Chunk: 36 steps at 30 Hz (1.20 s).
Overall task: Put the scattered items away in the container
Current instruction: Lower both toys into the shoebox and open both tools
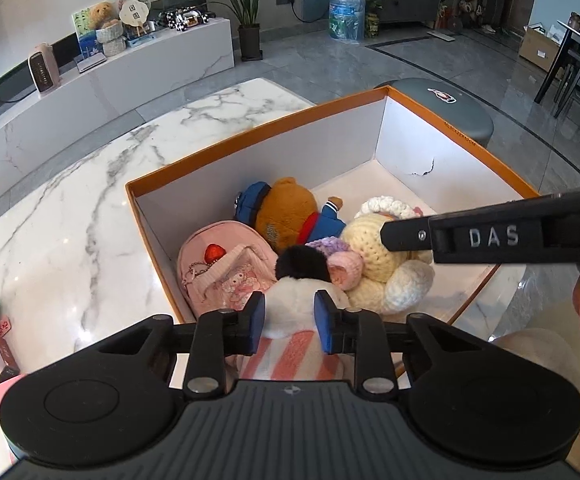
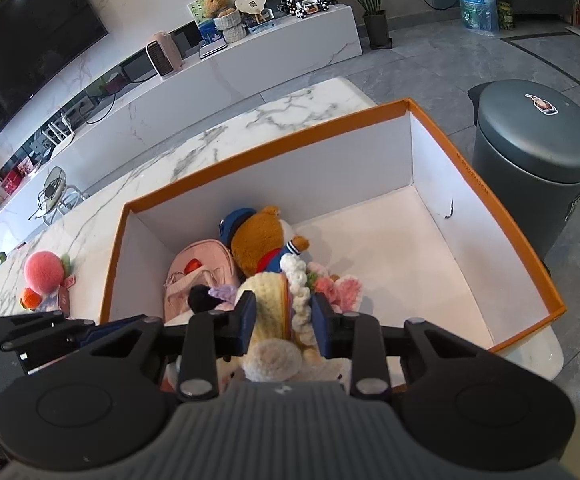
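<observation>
1. An orange-rimmed cardboard box (image 1: 258, 130) sits on a white marble table (image 1: 70, 208), toys piled at its near-left end.
2. The left gripper (image 1: 290, 314) has its blue pads against a white plush toy with a black ear (image 1: 302, 292), holding it at the box's near wall.
3. The right gripper (image 2: 284, 322) is clamped on a cream crochet doll (image 2: 274, 292), just above the pile.
4. A pink mini backpack (image 2: 200, 276) and a brown bear in blue (image 2: 260, 240) lie inside.
5. A pink peach plush (image 2: 44, 270) remains on the table, left of the box.
</observation>
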Each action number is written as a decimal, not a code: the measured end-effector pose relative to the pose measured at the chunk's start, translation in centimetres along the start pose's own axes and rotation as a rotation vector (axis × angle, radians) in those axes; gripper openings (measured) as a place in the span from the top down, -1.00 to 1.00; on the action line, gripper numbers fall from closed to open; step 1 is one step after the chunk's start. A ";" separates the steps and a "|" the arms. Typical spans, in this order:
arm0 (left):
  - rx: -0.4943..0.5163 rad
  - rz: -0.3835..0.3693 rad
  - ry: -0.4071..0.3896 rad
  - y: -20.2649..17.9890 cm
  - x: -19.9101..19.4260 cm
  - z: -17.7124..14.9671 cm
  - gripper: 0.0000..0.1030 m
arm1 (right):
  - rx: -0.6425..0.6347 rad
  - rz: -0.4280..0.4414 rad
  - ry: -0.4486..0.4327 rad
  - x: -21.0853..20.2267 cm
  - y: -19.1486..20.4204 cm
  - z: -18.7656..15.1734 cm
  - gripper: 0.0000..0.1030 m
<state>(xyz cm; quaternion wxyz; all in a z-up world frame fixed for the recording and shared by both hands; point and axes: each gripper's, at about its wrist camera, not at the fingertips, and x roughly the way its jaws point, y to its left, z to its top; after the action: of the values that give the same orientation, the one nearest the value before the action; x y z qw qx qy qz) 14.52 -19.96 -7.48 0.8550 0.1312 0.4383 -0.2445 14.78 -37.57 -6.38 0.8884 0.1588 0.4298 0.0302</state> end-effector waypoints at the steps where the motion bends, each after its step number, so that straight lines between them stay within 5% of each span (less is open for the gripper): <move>1: 0.000 -0.002 0.002 0.0 0.1 0.0 0.42 | -0.005 0.001 0.005 0.1 0.0 -0.1 0.40; 13: 0.031 0.034 0.004 -1.0 0.2 -0.6 0.43 | -0.043 -0.019 0.016 0.1 0.8 -1.2 0.43; 20: 0.030 0.048 -0.014 -1.1 -1.4 -1.2 0.21 | -0.044 -0.044 0.017 -1.0 1.6 -2.0 0.16; 24: 0.031 0.055 -0.044 -1.2 -2.7 -1.4 -0.09 | -0.050 -0.047 0.006 -1.9 2.3 -2.5 -0.02; 36: 0.017 0.082 -0.102 -0.8 -6.5 -2.9 -0.19 | -0.107 -0.075 -0.048 -5.4 4.6 -3.7 -0.31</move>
<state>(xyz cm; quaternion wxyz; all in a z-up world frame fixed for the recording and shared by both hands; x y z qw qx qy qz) 8.84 -17.43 -3.89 0.8845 0.1435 0.3862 -0.2191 8.94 -33.33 -3.05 0.9060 0.0954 0.4120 0.0160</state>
